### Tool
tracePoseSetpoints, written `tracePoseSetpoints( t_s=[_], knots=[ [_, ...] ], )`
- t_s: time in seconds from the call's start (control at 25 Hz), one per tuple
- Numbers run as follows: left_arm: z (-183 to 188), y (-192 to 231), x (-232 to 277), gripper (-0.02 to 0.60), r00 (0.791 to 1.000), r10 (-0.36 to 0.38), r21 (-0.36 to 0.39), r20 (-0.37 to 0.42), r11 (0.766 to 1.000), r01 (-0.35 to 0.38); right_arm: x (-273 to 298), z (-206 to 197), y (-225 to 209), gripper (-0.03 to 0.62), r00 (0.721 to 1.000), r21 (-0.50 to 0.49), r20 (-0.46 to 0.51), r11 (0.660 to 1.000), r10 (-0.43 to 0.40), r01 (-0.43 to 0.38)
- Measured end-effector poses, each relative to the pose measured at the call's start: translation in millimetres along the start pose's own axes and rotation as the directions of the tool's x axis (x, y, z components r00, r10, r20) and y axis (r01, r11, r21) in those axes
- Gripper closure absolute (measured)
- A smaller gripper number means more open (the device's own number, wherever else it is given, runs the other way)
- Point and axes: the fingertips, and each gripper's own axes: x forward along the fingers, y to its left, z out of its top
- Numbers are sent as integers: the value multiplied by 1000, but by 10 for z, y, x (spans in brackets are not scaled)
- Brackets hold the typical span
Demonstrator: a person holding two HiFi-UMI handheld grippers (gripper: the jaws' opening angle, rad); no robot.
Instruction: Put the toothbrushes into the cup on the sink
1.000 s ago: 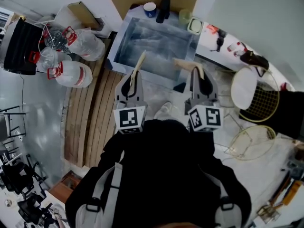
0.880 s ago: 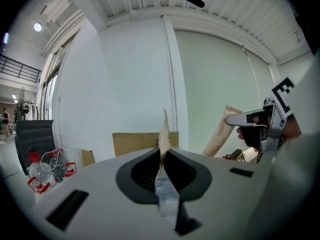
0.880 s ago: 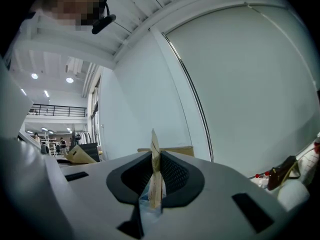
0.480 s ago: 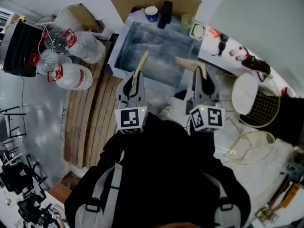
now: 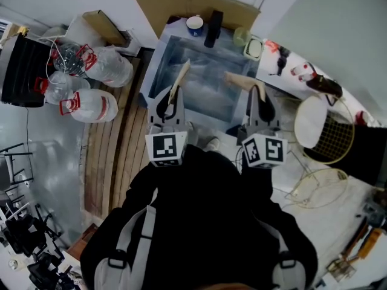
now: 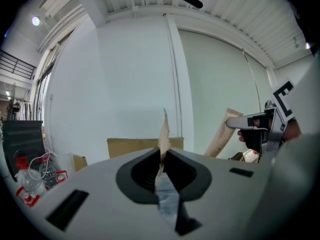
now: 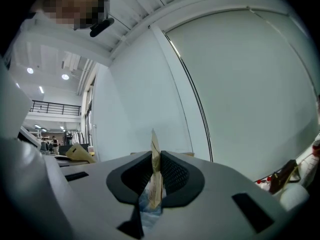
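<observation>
Open sink; black container beside cup

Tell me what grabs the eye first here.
The left gripper and right gripper each clamp a flat, tan, paper-wrapped toothbrush. The left toothbrush and right toothbrush point toward the rectangular steel sink. A blue-and-white cup sits on the sink's far rim.
</observation>
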Motion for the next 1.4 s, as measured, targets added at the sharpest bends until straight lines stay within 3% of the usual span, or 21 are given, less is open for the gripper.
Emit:
tracePoseSetpoints(
  t_s=[0.16, 0.72, 1.4],
  knots=[
    [46, 133, 217, 555, 1000, -12, 30, -5, 999, 12, 178, 42, 4, 553, 1000, -6, 12, 1000, -11, 11],
    [110, 372, 1104, 555, 993, -90, 33, -70, 995, 93, 527, 41, -105, 553, 997, -1, 24, 997, -71, 71],
    [243, 594, 1946, 555, 989, -118, 55, -90, 991, 123, 744, -74, -201, 553, 993, 7, 1, 993, -119, 119]
  ],
)
